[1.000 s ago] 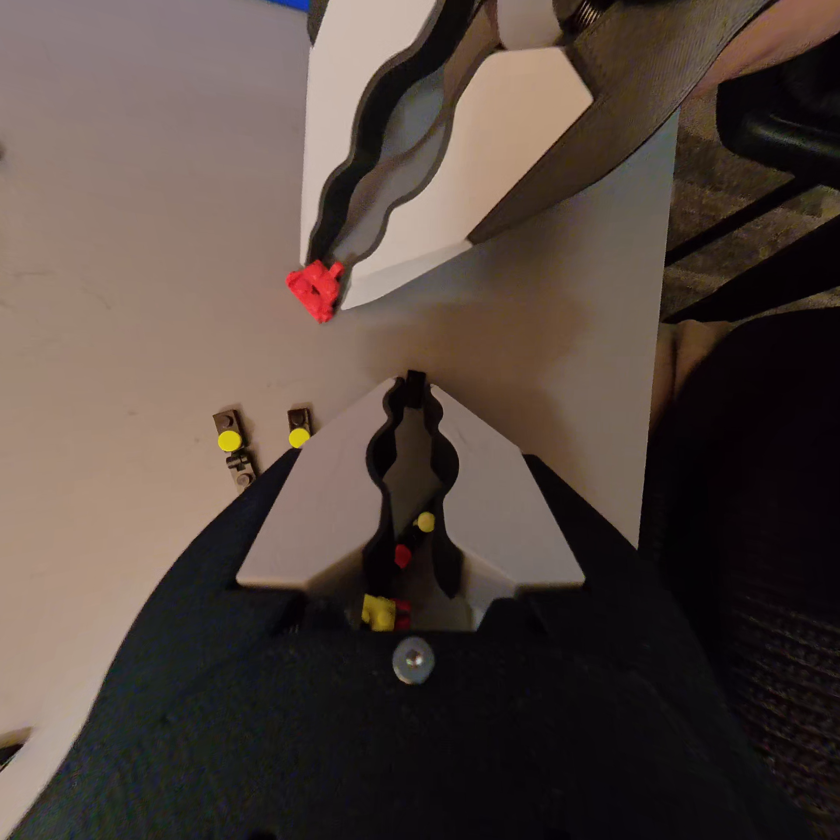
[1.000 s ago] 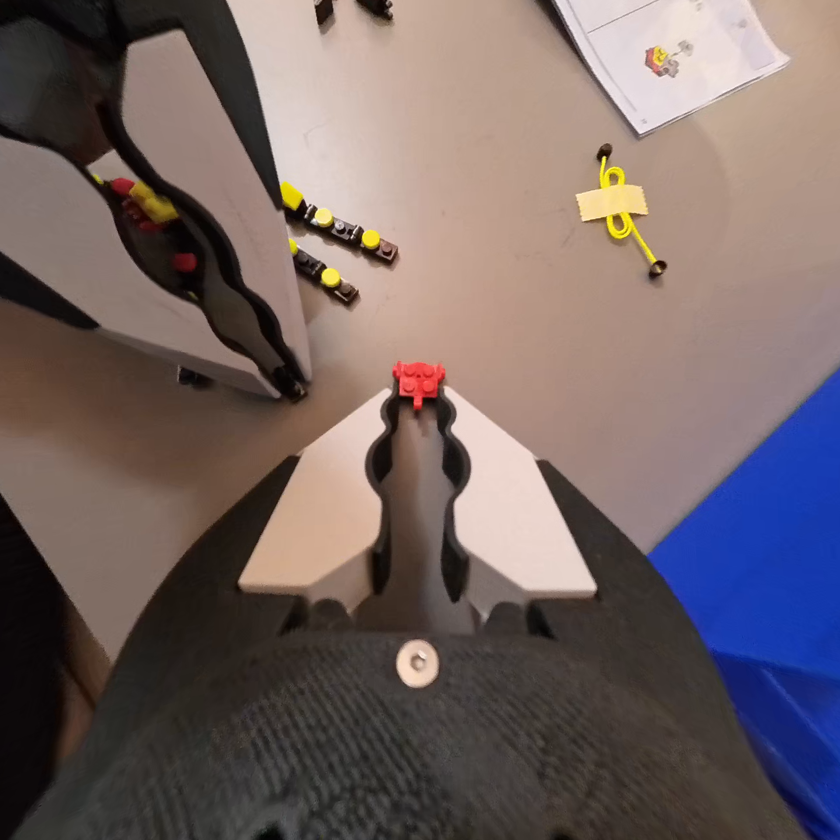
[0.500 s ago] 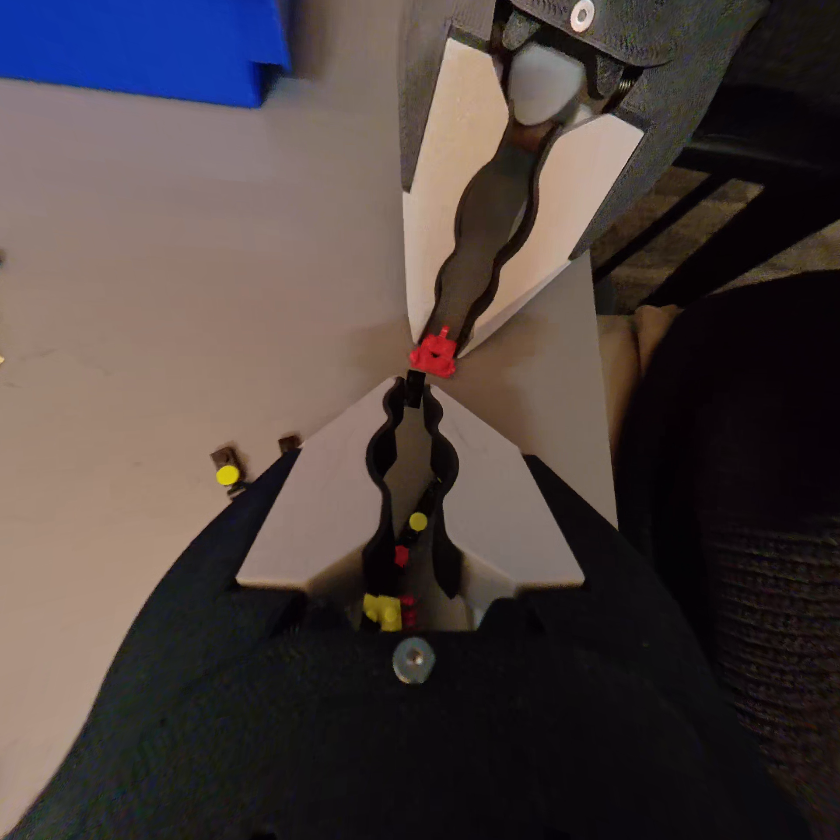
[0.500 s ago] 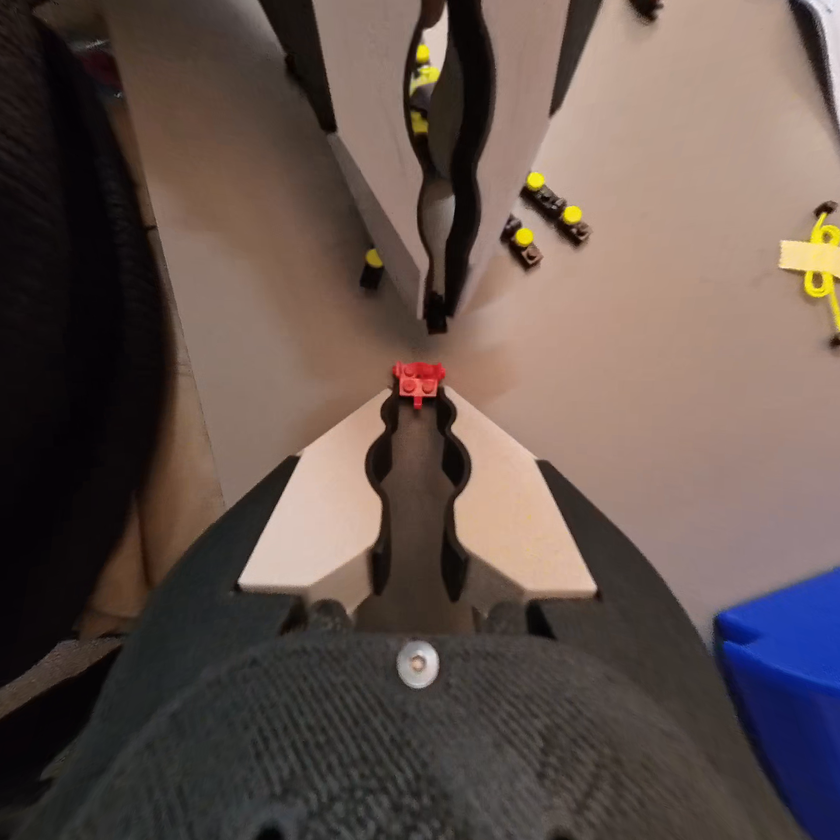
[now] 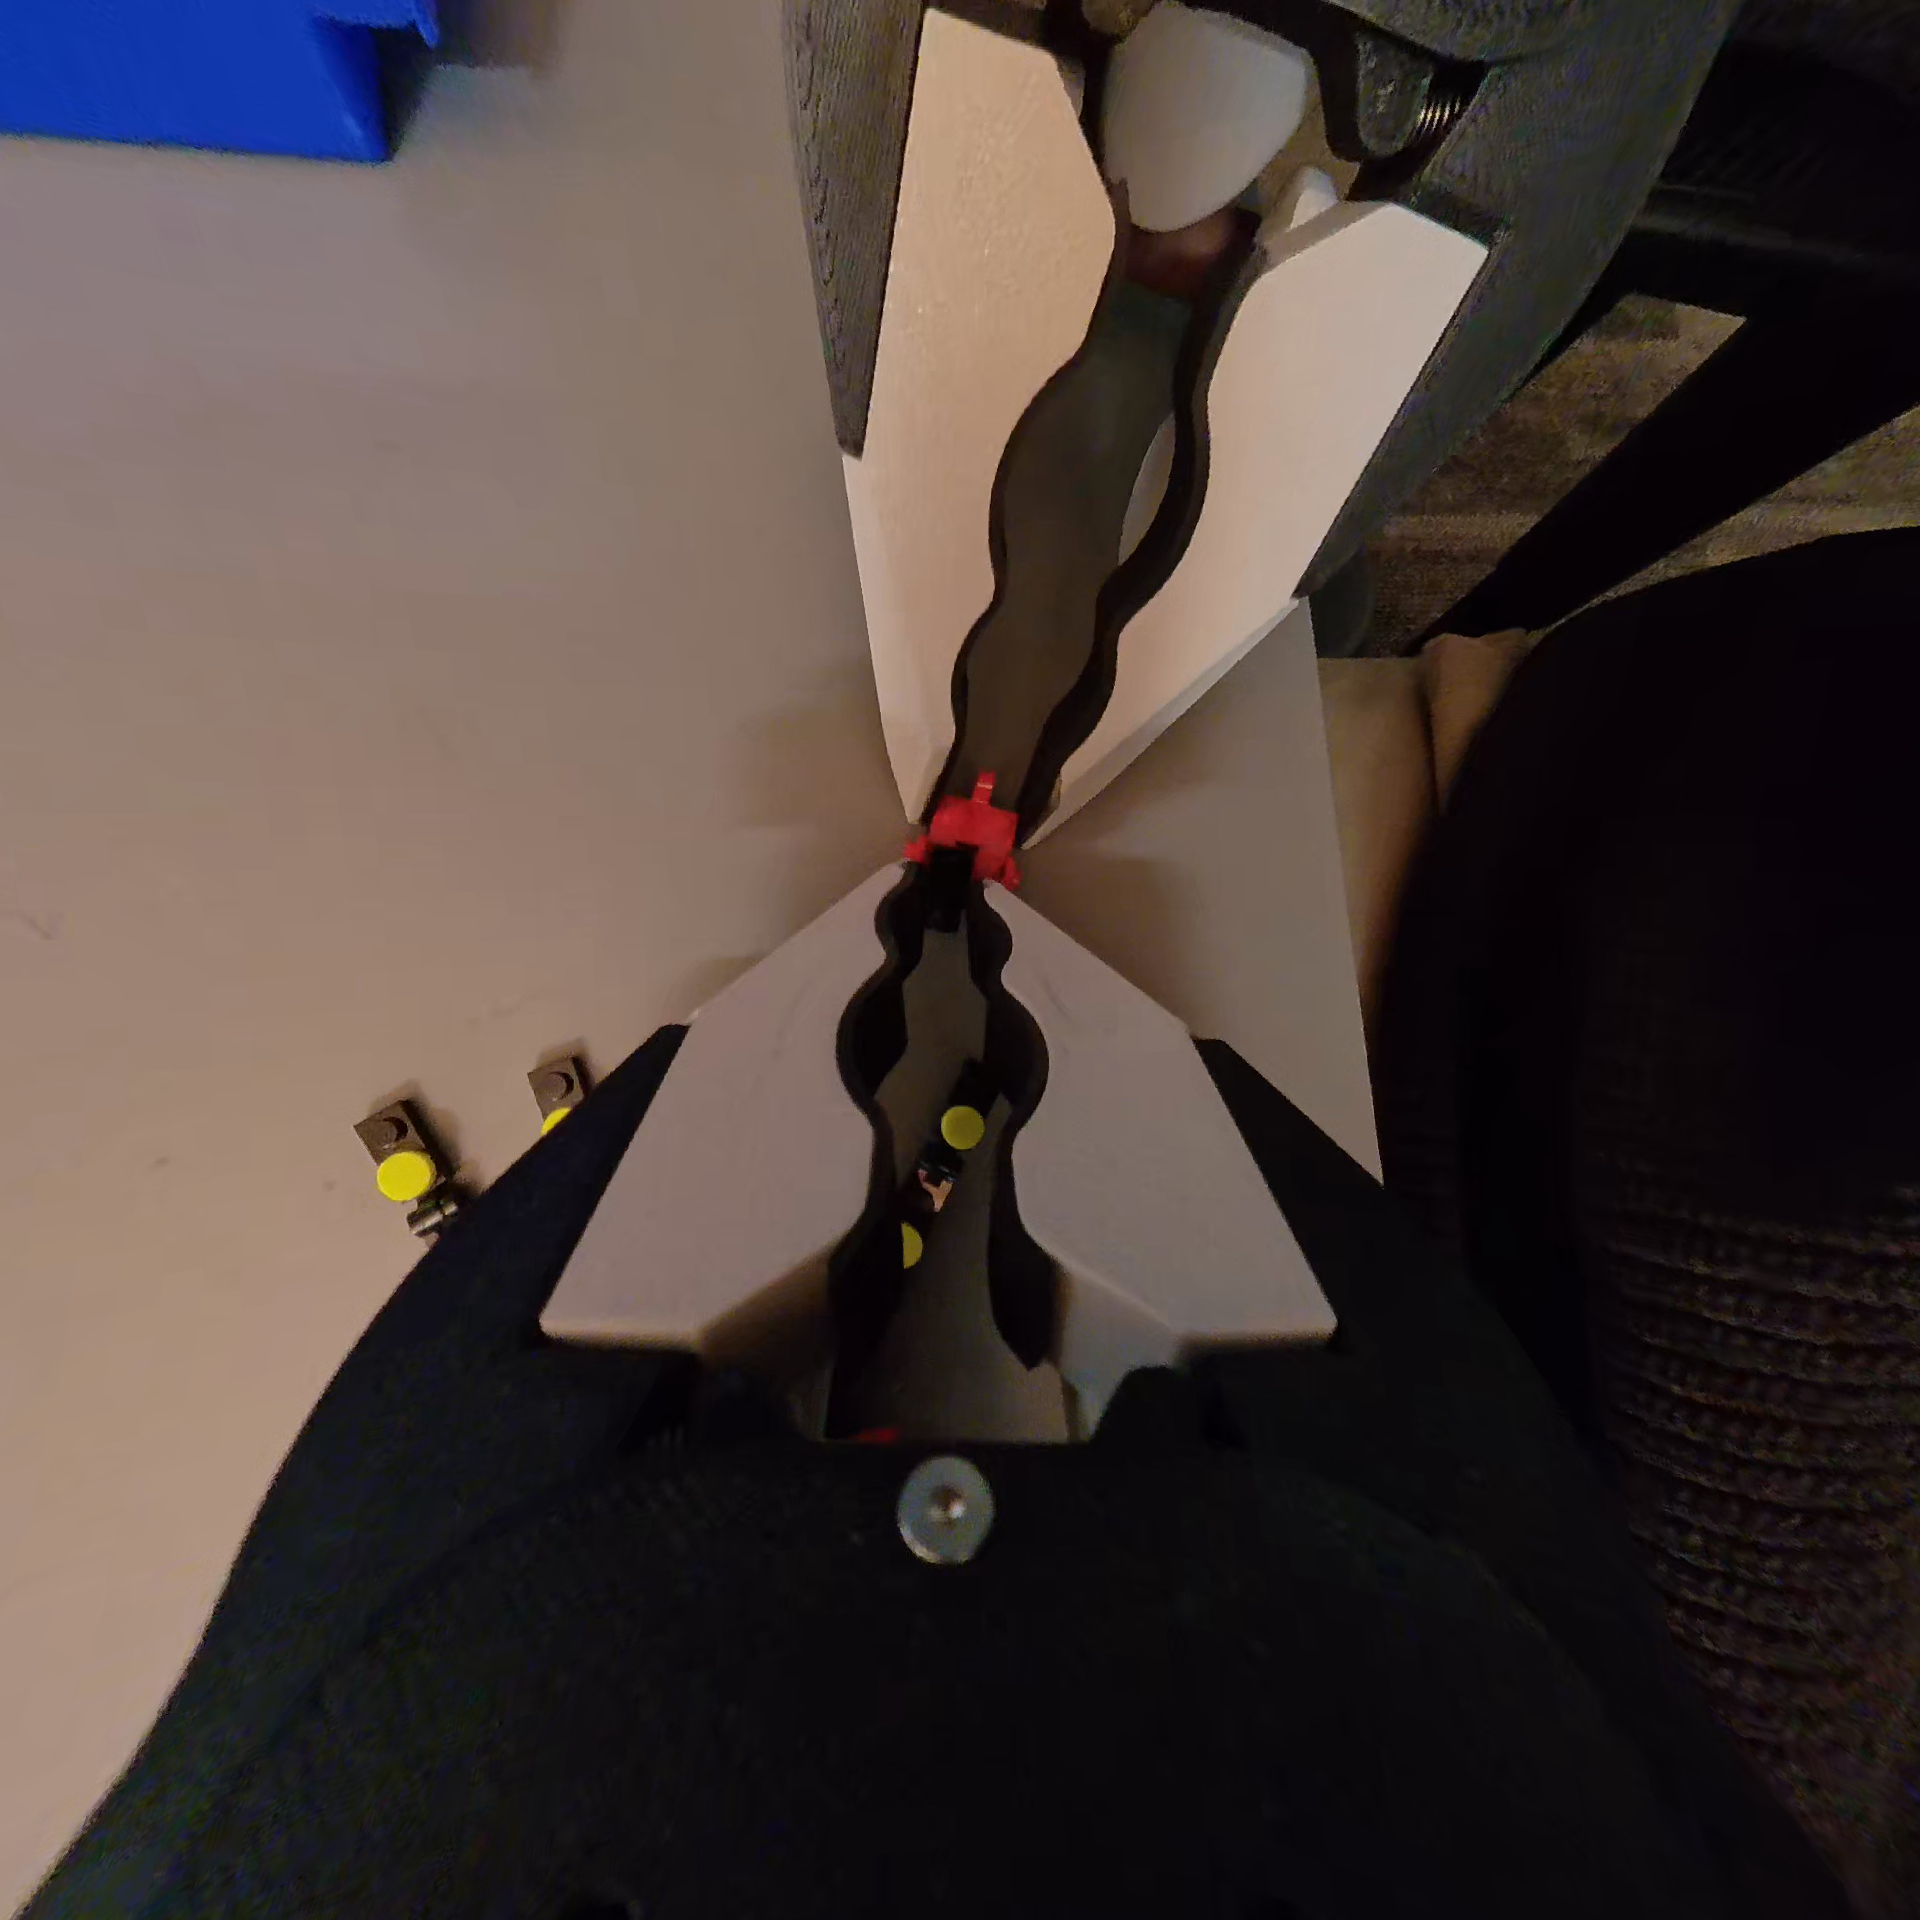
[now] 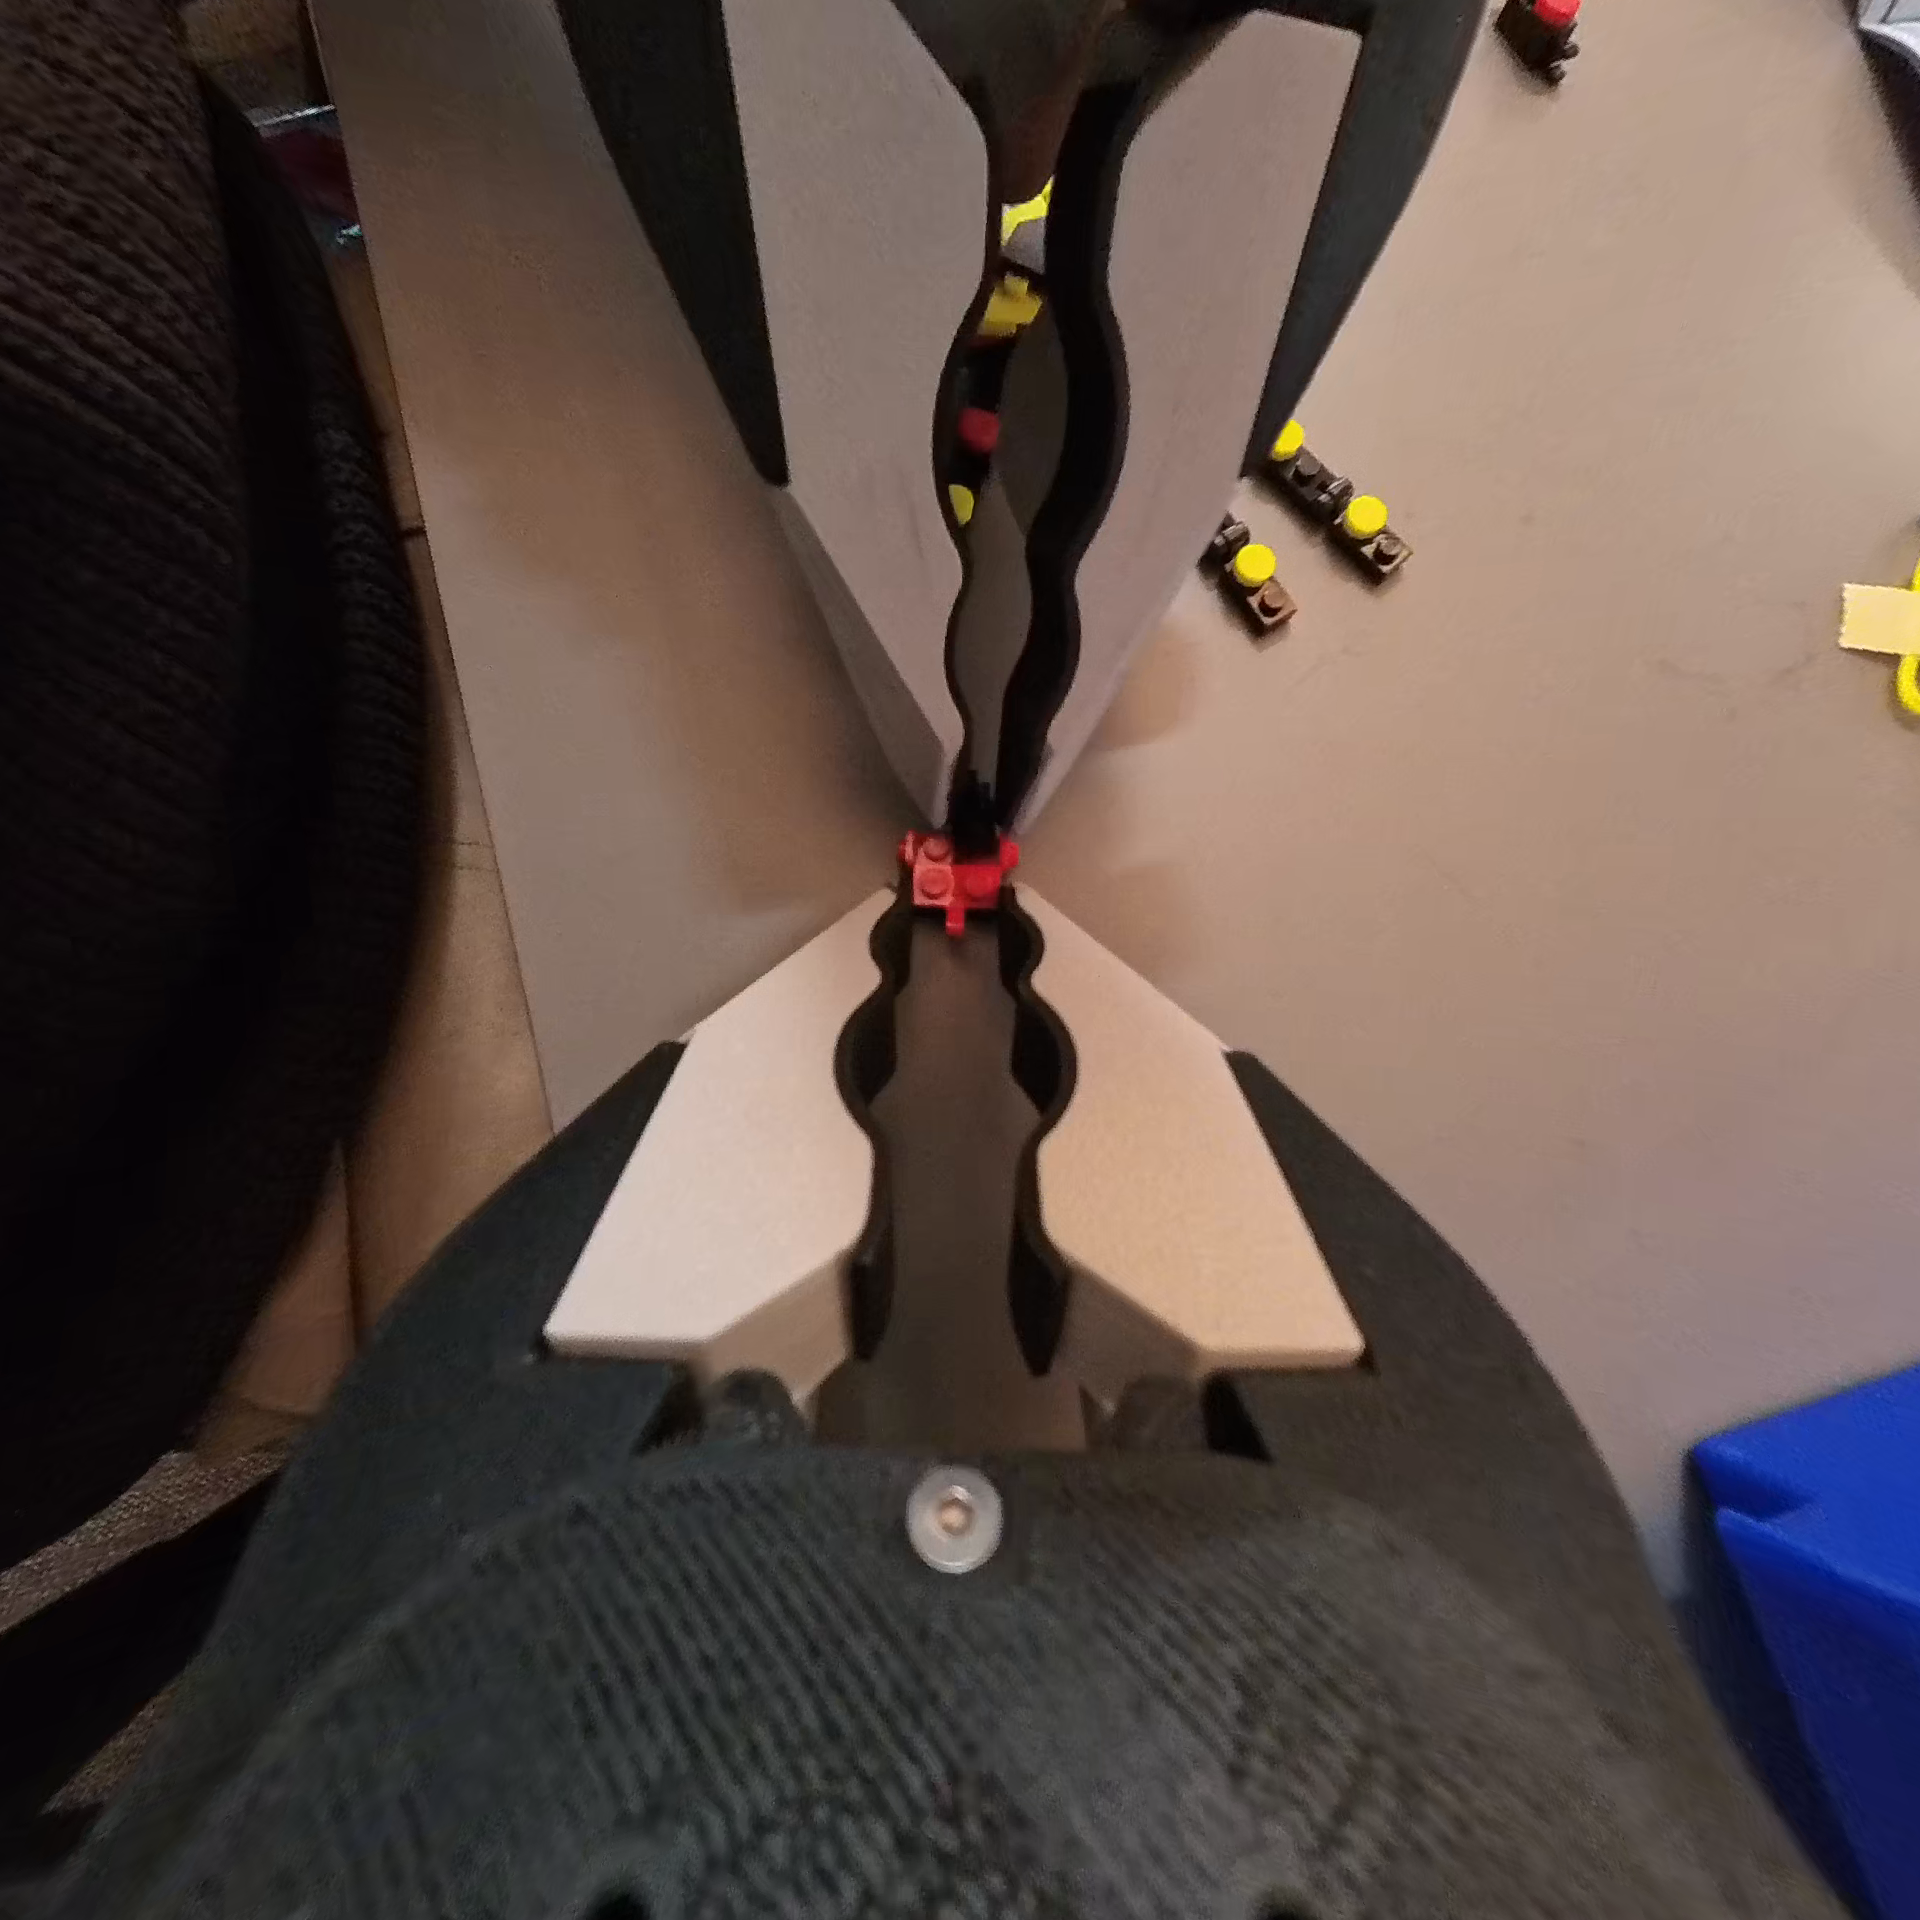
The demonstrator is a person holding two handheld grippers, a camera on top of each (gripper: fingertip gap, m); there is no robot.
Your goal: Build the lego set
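My left gripper is shut on a thin black lego assembly with yellow and red studs that runs back between its fingers. My right gripper is shut on a small red plate. The two grippers meet tip to tip above the table. The red plate touches the black end that sticks out of the left gripper. In the left wrist view the right gripper comes down from the top. How far the pieces have seated is hidden.
Several black pieces with yellow studs lie on the table. A blue bin stands at one side. A yellow cord with tape lies at the right edge. The table edge and a dark chair are close by. Less than 4 cm separates the two grippers' tips.
The two grippers have swung to face each other and closed the gap. The red plate now touches the black piece's tip. Both stay shut on their pieces.
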